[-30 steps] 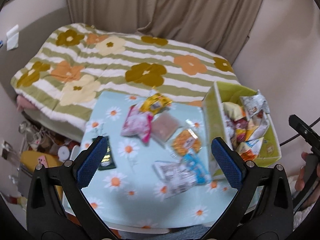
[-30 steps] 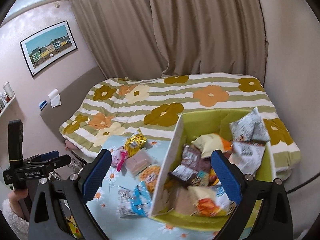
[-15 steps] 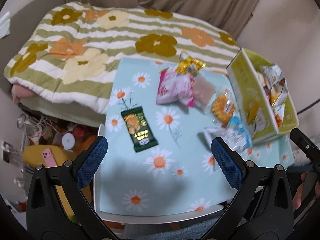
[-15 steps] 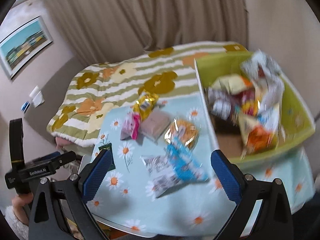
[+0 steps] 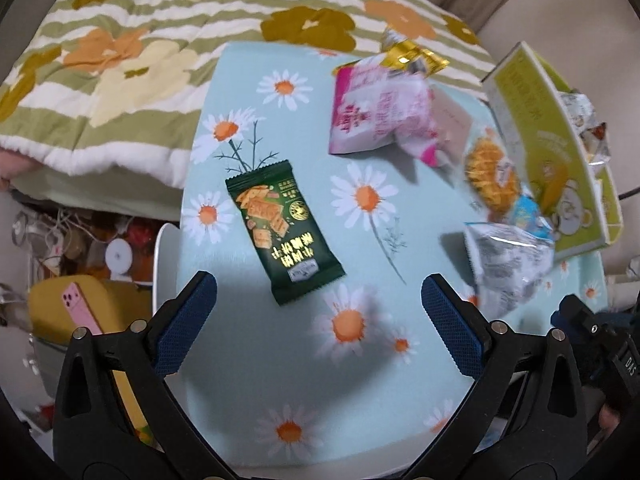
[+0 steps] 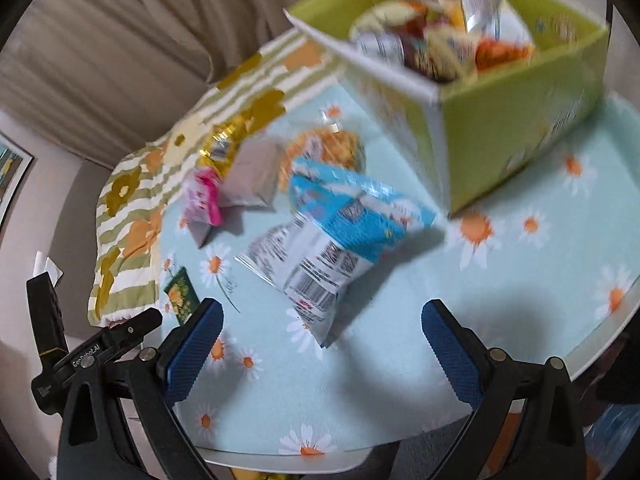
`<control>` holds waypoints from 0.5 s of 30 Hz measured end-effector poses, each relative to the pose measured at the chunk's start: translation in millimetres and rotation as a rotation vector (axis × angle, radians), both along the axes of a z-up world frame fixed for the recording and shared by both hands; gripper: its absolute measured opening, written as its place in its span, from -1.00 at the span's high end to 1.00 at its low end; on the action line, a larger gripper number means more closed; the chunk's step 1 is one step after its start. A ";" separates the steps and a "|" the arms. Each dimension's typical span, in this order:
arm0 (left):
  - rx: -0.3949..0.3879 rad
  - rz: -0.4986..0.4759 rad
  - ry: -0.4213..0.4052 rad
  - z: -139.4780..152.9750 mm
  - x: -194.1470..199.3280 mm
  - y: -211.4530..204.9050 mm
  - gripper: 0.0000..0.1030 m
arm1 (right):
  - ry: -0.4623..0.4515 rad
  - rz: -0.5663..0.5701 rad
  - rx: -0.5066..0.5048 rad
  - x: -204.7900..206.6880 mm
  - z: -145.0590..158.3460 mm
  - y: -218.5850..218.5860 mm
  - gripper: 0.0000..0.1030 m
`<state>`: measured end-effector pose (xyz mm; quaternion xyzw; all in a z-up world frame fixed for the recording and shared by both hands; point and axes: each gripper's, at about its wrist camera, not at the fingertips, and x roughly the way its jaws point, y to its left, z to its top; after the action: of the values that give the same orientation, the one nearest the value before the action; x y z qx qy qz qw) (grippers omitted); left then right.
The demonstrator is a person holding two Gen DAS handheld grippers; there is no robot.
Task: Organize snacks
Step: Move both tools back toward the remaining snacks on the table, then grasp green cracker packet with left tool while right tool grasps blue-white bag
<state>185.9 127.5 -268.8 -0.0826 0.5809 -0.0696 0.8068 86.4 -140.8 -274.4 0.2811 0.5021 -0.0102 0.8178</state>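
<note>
Green packet: we see it lying flat on the daisy tablecloth, well to the left of the other snacks; in the left wrist view it sits just ahead of our left gripper, nearer the left finger than the right, touching neither.
Left gripper: our jaws are spread wide and grasp nothing.
Blue and white bag: it lies puffed up near the middle of the table, just ahead of our right gripper and roughly centred on the gap between its fingers, not touching them.
Right gripper: our jaws are spread wide here too, with nothing between them.
Pink bag: it lies toward the far side of the table, with a gold packet just behind it at the table's far edge.
Beige packet: flat, just beside the pink bag.
Orange packet: between the beige packet and the blue and white bag, near the box.
Green box: it stands on the right part of the table, piled with snack bags whose details are too blurred for us to tell.
Bedspread: striped with large flowers, beyond the table.
Pink phone: on a yellow surface below the table's left edge.
</note>
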 end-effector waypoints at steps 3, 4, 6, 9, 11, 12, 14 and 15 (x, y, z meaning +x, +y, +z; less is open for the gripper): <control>0.023 0.035 0.013 -14.8 12.1 0.4 -0.84 | 0.023 0.007 0.020 10.9 -14.9 1.6 -0.93; 0.025 0.051 0.017 -19.0 16.0 1.3 -0.76 | 0.023 0.012 0.020 14.4 -19.0 2.8 -0.93; 0.032 0.077 0.026 -26.2 23.6 2.0 -0.63 | 0.019 0.018 0.015 19.3 -23.8 4.9 -0.93; 0.052 0.089 0.038 -34.4 31.9 0.7 -0.56 | 0.013 0.010 0.025 24.0 -28.1 6.2 -0.93; 0.076 0.089 0.046 -39.0 35.0 -2.5 -0.43 | 0.011 0.010 0.032 27.4 -30.5 7.5 -0.93; 0.089 0.092 0.052 -41.7 36.9 -3.9 -0.39 | 0.011 0.012 0.028 29.6 -31.3 8.5 -0.93; 0.113 0.090 0.041 -42.1 38.8 -6.2 -0.31 | 0.010 0.019 0.023 32.7 -32.2 10.0 -0.93; 0.123 0.089 0.041 -42.7 40.1 -6.8 -0.29 | 0.013 0.021 0.022 35.4 -33.1 10.5 -0.93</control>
<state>226.0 120.6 -311.4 -0.0600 0.5963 0.0038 0.8005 121.8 -130.3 -307.5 0.2848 0.5103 0.0021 0.8115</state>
